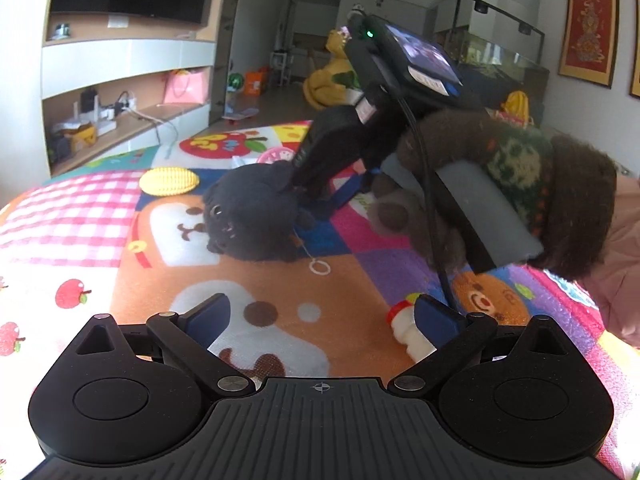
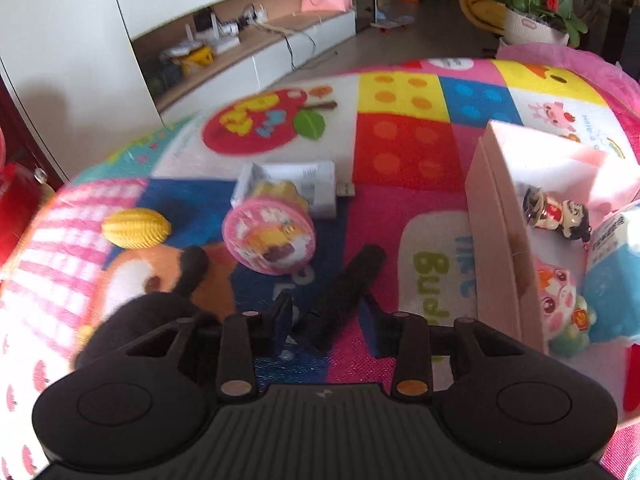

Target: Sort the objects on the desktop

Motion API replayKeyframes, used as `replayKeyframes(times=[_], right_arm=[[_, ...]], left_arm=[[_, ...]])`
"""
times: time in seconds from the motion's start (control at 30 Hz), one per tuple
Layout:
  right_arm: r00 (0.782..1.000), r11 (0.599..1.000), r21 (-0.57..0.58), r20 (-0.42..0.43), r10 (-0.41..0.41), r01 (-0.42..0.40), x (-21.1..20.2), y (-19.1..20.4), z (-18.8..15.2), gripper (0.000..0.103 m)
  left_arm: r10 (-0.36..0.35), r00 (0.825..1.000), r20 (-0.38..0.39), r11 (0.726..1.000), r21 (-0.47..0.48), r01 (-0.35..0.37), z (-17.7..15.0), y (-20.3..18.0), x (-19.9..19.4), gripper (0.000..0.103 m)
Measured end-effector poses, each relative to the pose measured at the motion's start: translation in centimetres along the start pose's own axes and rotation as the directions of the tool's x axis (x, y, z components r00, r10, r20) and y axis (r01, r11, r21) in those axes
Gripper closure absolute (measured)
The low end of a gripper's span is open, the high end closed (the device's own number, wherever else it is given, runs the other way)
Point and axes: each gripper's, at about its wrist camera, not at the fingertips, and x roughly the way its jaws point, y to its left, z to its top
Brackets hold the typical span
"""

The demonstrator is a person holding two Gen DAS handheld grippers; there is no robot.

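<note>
Where plush leg point(image 2: 344, 292) points: up-right.

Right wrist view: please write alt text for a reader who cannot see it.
The right gripper straddles a limb of a black plush toy on a colourful mat. Behind it lie a pink round toy and a yellow corn toy; at right, a pink box holds small figures.

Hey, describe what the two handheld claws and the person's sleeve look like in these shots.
Both claws are matte black, with a ribbed base, round side housings and metal pivot pins. The left claw has blue finger pads. Seen from the left wrist view, the right claw's body carries a small lit screen, a green light and a black cable. The sleeve is fuzzy brown knit with a green patterned band.
</note>
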Motion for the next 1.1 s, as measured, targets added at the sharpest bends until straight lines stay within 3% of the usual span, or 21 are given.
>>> replayKeyframes(times=[0.1,0.37,0.4,0.43,0.5,0.6,0.67,0.73,0.8,0.97,1.1], right_arm=[[1.000,0.999,-0.047,0.009,-0.006,0.006,-0.9,0.1,-1.0,0.082],[0.991,0.973,-0.211,0.079,0.109,-0.091,-10.3,-2.4,-8.0,0.086],[0.989,0.971,-0.220,0.086,0.119,-0.098,-11.5,-3.1,-8.9,0.096],[0.988,0.969,-0.224,0.088,0.124,-0.102,-12.6,-3.9,-9.8,0.097],[0.989,0.969,-0.224,0.084,0.122,-0.101,-14.0,-5.5,-11.5,0.097],[0.996,0.976,-0.216,0.087,0.038,-0.019,-14.6,-7.7,-14.2,0.096],[0.995,0.984,-0.178,0.096,-0.006,0.023,-14.8,-9.2,-15.8,0.089],[0.994,0.994,-0.110,0.113,-0.010,0.022,-15.2,-10.6,-16.8,0.055],[0.989,0.999,-0.045,0.151,-0.009,0.016,-15.8,-11.6,-17.5,0.037],[0.980,1.000,0.023,0.197,-0.015,0.010,-15.8,-13.0,-17.6,0.027],[0.984,0.997,0.080,0.178,0.006,-0.021,-15.0,-14.1,-16.2,0.018]], left_arm=[[-0.021,1.000,-0.011,1.000,0.006,0.021,-0.1,0.1,-0.4,0.001],[-0.121,0.990,-0.079,0.984,0.126,0.130,-1.2,-2.5,-1.3,0.001],[-0.126,0.988,-0.086,0.981,0.140,0.137,-1.2,-2.9,-1.2,0.001],[-0.128,0.988,-0.092,0.978,0.153,0.141,-1.3,-3.3,-1.1,0.001],[-0.123,0.986,-0.108,0.975,0.172,0.141,-1.5,-4.0,-0.6,0.001],[-0.089,0.987,-0.131,0.973,0.198,0.114,-1.5,-4.9,0.3,0.001],[-0.054,0.989,-0.138,0.973,0.215,0.083,-1.4,-5.4,0.9,0.001],[-0.023,0.990,-0.139,0.971,0.231,0.055,-1.1,-5.6,1.5,0.001],[-0.004,0.990,-0.138,0.970,0.239,0.037,-0.8,-5.8,2.0,0.001],[0.004,0.990,-0.140,0.971,0.237,0.030,-0.3,-5.8,2.4,0.001],[0.009,0.990,-0.142,0.970,0.243,0.026,-0.6,-5.7,2.4,0.001]])
